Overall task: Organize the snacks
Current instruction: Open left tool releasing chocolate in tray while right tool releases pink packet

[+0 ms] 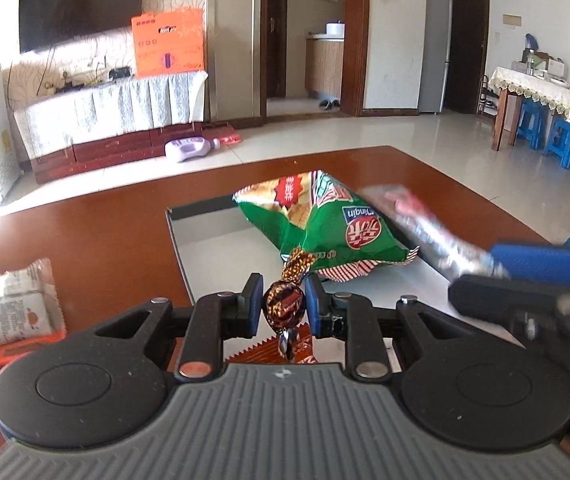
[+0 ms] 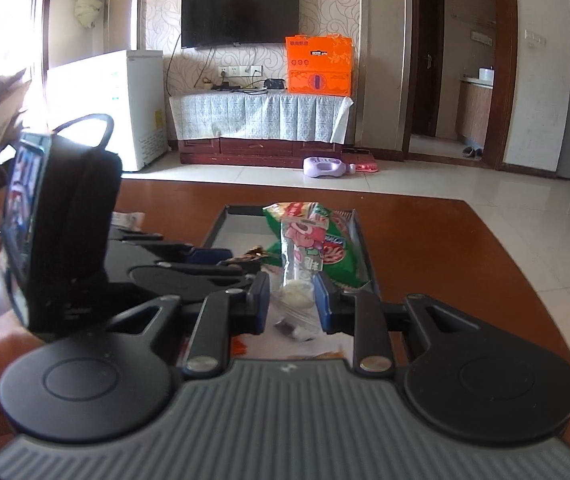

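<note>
Carrying the brown foil-wrapped candy [image 1: 284, 305] pinched in the left gripper [image 1: 284, 306] and the clear pink-printed packet [image 2: 300, 264] pinched in the right gripper [image 2: 292, 304], we should release low over the grey rectangular tray [image 1: 221, 256], beside the green crinkled snack bag [image 1: 321, 220].

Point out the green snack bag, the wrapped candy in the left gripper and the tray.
green snack bag [image 1: 317, 220], left wrist view, on its printed front face.
wrapped candy [image 1: 284, 305], left wrist view, on its round brown body.
tray [image 1: 197, 210], left wrist view, on its dark far rim.
</note>
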### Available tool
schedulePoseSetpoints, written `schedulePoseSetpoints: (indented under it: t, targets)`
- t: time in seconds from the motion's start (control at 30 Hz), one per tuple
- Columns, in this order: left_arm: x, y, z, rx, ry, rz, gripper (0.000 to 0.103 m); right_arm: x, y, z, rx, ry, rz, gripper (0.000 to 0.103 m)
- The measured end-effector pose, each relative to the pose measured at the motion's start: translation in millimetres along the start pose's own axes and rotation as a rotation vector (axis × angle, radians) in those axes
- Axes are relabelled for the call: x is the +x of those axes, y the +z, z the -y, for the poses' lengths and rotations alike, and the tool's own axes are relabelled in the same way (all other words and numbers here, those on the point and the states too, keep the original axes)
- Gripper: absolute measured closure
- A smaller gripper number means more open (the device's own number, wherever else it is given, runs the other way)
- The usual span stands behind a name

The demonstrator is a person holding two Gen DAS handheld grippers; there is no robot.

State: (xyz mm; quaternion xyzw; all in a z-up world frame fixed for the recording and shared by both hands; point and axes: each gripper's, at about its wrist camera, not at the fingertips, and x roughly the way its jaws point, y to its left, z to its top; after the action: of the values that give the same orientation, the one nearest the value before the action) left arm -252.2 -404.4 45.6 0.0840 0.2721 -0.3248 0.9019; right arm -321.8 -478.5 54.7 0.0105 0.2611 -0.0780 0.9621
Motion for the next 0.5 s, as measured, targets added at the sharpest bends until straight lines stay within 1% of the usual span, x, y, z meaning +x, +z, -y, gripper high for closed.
schedulePoseSetpoints:
  t: [0.17,0.23,0.5]
  targets:
    - [13.4,-1.6,4.0,0.002,-0.010,-0.016,0.076,13.6,1.2,16.4,0.029,-0.005,-0.017,0.075]
    - [19.4,-2.6,6.5,0.006,-0.013,-0.023,0.076,12.7,0.8,17.1,0.028,-0.007,-0.018,0.075]
    - [41.5,2.9,15.3,-0.038,-0.061,-0.010,0.076,8.6,-4.2,22.8,0.058,-0.020,-0.015,0.075]
